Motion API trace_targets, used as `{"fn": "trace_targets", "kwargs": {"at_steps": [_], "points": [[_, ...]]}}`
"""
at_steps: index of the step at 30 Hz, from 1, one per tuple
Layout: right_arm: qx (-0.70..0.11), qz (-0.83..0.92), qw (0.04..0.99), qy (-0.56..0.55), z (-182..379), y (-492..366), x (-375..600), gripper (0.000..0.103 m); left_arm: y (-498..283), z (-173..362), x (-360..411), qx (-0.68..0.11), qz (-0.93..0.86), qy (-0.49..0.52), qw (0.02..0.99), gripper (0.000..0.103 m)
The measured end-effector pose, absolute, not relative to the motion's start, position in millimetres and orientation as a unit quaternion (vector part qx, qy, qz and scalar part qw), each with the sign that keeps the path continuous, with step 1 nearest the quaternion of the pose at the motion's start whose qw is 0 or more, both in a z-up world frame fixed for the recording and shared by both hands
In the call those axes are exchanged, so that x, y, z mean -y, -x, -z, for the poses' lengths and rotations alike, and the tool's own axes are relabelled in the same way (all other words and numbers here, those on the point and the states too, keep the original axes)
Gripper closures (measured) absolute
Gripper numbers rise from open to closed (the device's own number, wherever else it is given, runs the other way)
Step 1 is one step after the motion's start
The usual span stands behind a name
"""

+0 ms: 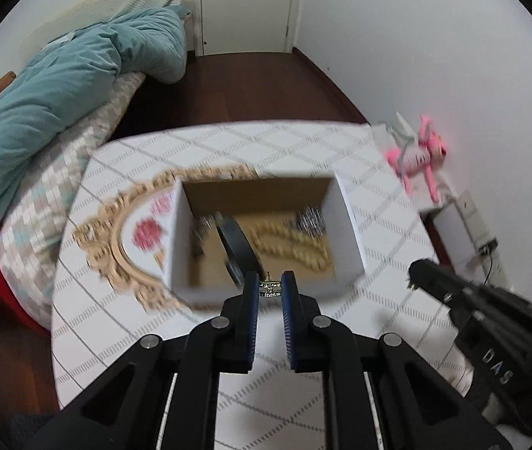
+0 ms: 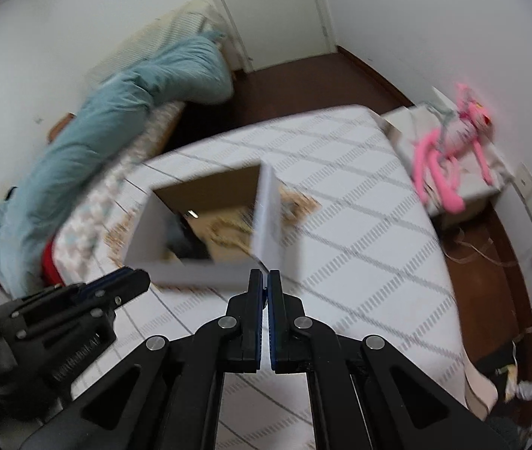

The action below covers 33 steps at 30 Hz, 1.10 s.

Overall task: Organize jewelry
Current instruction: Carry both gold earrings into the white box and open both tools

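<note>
Two grippers hover over a white box [image 1: 344,225] standing on a round table [image 1: 341,150]. Left gripper [image 1: 269,288]: jaws pinching a small sparkling jewelry piece [image 1: 269,287], held just above the box's near wall. Right gripper [image 2: 267,288]: jaws pressed together, apparently on nothing, beside the box's near corner. Inside the box lie a gold chain [image 1: 296,243], a dark strap [image 1: 238,247] and silvery pieces [image 1: 311,219]; a gold-framed mirror [image 1: 131,240] lies beside it. Judged step: dropping the piece in. Carry it well past the wall, lower it over bare floor clear of the chain, then part the jaws gently.
</note>
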State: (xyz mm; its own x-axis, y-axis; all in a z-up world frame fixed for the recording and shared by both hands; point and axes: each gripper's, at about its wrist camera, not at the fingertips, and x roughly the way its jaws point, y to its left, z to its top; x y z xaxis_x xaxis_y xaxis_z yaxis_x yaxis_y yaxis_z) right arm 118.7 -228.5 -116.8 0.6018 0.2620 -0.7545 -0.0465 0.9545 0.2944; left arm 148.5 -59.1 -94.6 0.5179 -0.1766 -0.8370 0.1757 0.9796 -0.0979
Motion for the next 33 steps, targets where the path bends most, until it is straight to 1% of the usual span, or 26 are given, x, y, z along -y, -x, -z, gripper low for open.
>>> {"fn": "trace_targets", "kwargs": {"at_steps": [3, 6, 10, 15, 17, 18, 19, 20, 21, 22, 27, 29, 30, 31, 32, 33], "points": [[-0.442, -0.111, 0.882, -0.124, 109, -151, 215, 0.101, -177, 89, 47, -0.485, 0.093, 0.004, 0.870, 0.094], [-0.460, -0.129, 0.870, -0.123, 111, -186, 202, 0.101, -205, 97, 36, -0.506, 0.092, 0.015, 0.858, 0.094], [-0.498, -0.143, 0.846, -0.124, 125, -227, 190, 0.101, -237, 115, 28, -0.543, 0.100, 0.026, 0.834, 0.093], [-0.551, -0.158, 0.811, -0.117, 148, -266, 177, 0.100, -257, 126, 19, -0.572, 0.084, 0.039, 0.815, 0.092], [-0.569, -0.152, 0.800, -0.118, 154, -274, 177, 0.098, -261, 128, 14, -0.577, 0.083, 0.053, 0.811, 0.089], [-0.570, -0.149, 0.800, -0.117, 155, -276, 177, 0.089, -262, 129, 12, -0.578, 0.078, 0.056, 0.810, 0.082], [-0.567, -0.149, 0.802, -0.118, 155, -276, 177, 0.073, -262, 129, 10, -0.578, 0.075, 0.058, 0.811, 0.067], [-0.564, -0.150, 0.803, -0.120, 154, -276, 179, 0.066, -262, 128, 7, -0.576, 0.067, 0.057, 0.813, 0.057], [-0.562, -0.147, 0.805, -0.119, 152, -275, 180, 0.058, -261, 126, 5, -0.573, 0.060, 0.055, 0.816, 0.038], [-0.558, -0.143, 0.809, -0.115, 150, -273, 181, 0.058, -260, 125, 3, -0.568, 0.050, 0.052, 0.820, 0.028], [-0.541, -0.095, 0.833, -0.069, 140, -258, 186, 0.057, -250, 127, -2, -0.560, 0.021, 0.031, 0.828, 0.028], [-0.536, -0.074, 0.839, -0.054, 137, -251, 190, 0.052, -243, 130, -2, -0.557, 0.014, 0.024, 0.830, 0.028], [-0.535, -0.060, 0.842, -0.041, 136, -247, 191, 0.045, -239, 131, -2, -0.556, 0.011, 0.022, 0.831, 0.026], [-0.532, -0.049, 0.844, -0.030, 135, -243, 193, 0.038, -235, 133, -2, -0.555, 0.007, 0.019, 0.831, 0.016], [-0.529, -0.039, 0.847, -0.017, 134, -238, 194, 0.033, -232, 134, -2, -0.555, 0.006, 0.018, 0.832, 0.011], [-0.528, -0.030, 0.848, -0.007, 134, -233, 194, 0.021, -228, 135, -3, -0.552, 0.002, 0.016, 0.834, 0.005]]}}
